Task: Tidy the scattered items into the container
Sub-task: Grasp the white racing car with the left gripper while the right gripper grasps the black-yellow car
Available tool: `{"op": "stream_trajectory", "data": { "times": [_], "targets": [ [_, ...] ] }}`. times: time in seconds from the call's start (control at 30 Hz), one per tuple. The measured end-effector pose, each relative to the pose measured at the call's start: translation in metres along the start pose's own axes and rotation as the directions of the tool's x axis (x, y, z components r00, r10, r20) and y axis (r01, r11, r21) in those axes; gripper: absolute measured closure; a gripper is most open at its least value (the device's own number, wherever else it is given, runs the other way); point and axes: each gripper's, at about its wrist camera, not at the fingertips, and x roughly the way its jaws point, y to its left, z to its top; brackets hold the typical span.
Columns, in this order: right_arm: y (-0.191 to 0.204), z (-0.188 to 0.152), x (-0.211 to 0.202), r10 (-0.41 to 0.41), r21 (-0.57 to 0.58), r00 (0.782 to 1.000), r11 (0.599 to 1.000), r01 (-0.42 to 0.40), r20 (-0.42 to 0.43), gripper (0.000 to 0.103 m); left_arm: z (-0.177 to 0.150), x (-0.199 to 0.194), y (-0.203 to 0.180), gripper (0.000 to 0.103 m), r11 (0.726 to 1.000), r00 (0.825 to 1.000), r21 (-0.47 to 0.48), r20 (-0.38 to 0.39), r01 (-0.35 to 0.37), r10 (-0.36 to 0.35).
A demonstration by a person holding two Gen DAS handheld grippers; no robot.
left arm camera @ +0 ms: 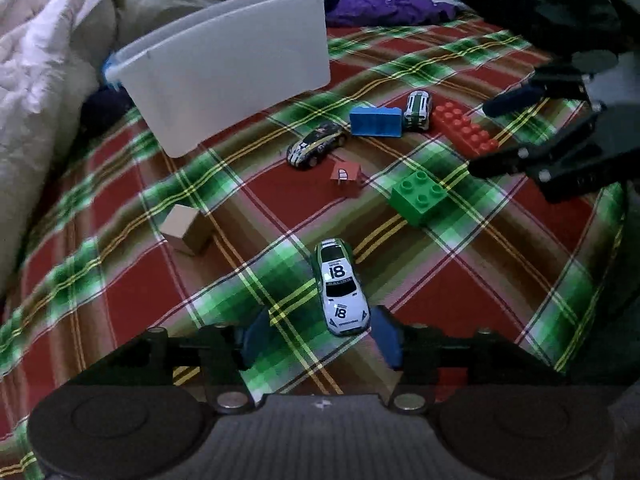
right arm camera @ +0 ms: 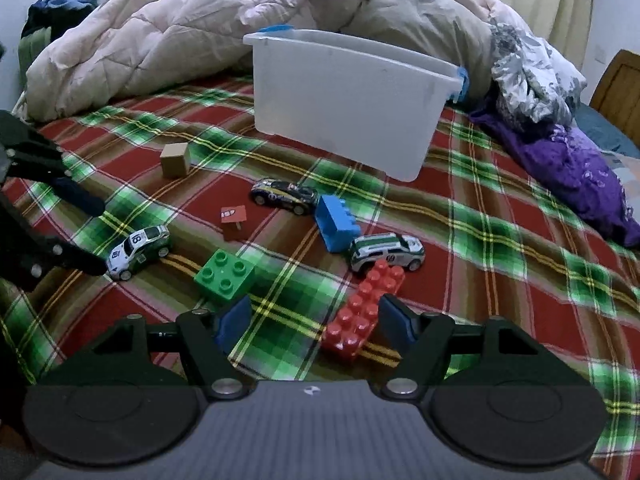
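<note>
The left gripper stood wide open with nothing between its blue pads, its jaws bracketing the nose of the white number-18 car, which lay on the plaid bedspread just ahead, seemingly not yet touched. The right gripper was likewise wide open and empty, hovering low over the near end of the long red brick, one pad close beside it; whether that pad touched the brick could not be told. Beyond these lay the green brick, the small red house-shaped block, the blue brick, the green-striped white car, the dark striped car and, apart from the rest, a plain tan cube. The translucent white bin sat at the far side of the spread against the heaped quilt, well apart from both grippers. By that showing the tidying had hardly begun: eight toys lay scattered and none was held. The bin's interior was hidden from both cameras by its near wall, so whether anything already lay inside could not be said. The purple cloth and the dark shape at the top right of the left view were too dim to identify.
</note>
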Motion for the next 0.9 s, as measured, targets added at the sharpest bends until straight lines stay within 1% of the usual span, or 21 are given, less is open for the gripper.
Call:
{"op": "stream_trajectory", "data": {
  "times": [0.13,0.23,0.3,0.37,0.47,0.53,0.57,0.63,0.73,0.83,0.9],
  "targets": [
    [-0.001,0.008,0.004,-0.003,-0.018,1.000,1.000,0.003,0.011,0.030,0.005,0.009,-0.008,0.043,1.000,1.000,-0.014,0.018,-0.011,0.011],
    [0.001,0.019,0.012,0.000,-0.050,1.000,0.999,0.001,0.024,0.030,0.011,0.025,-0.006,0.043,0.999,1.000,-0.054,-0.006,-0.009,0.008],
    [0.003,0.028,0.019,0.016,-0.080,0.999,0.997,-0.014,0.030,0.030,0.013,0.037,-0.004,0.047,0.997,1.000,-0.082,-0.027,-0.008,0.006],
    [0.006,0.038,0.027,0.053,-0.144,0.998,0.988,-0.047,0.039,0.030,0.013,0.040,0.002,0.056,0.991,1.000,-0.129,-0.018,0.021,-0.024],
    [0.013,0.053,0.042,0.130,-0.300,0.991,0.947,-0.112,0.042,0.031,0.014,0.042,0.010,0.066,0.986,0.999,-0.160,-0.001,0.041,-0.042],
    [0.014,0.061,0.058,0.130,-0.385,0.991,0.916,-0.117,0.007,0.033,0.014,0.042,0.014,0.069,0.985,0.999,-0.164,0.001,0.052,-0.052],
    [0.012,0.066,0.067,0.136,-0.421,0.990,0.898,-0.132,-0.020,0.036,0.014,0.041,0.015,0.069,0.985,0.998,-0.162,0.000,0.058,-0.059],
    [0.005,0.074,0.081,0.188,-0.453,0.980,0.869,-0.200,-0.071,0.038,0.015,0.042,0.017,0.069,0.987,0.998,-0.149,0.001,0.061,-0.062],
    [-0.006,0.089,0.099,0.284,-0.455,0.948,0.832,-0.317,-0.141,0.038,0.018,0.044,0.018,0.069,0.989,0.998,-0.137,0.001,0.061,-0.062],
    [-0.006,0.100,0.119,0.312,-0.485,0.929,0.793,-0.370,-0.198,0.038,0.022,0.045,0.021,0.069,0.989,0.998,-0.135,0.005,0.063,-0.063],
    [-0.005,0.104,0.131,0.323,-0.479,0.914,0.780,-0.404,-0.245,0.038,0.024,0.047,0.024,0.069,0.987,0.998,-0.145,0.008,0.069,-0.069]
  ]
}}
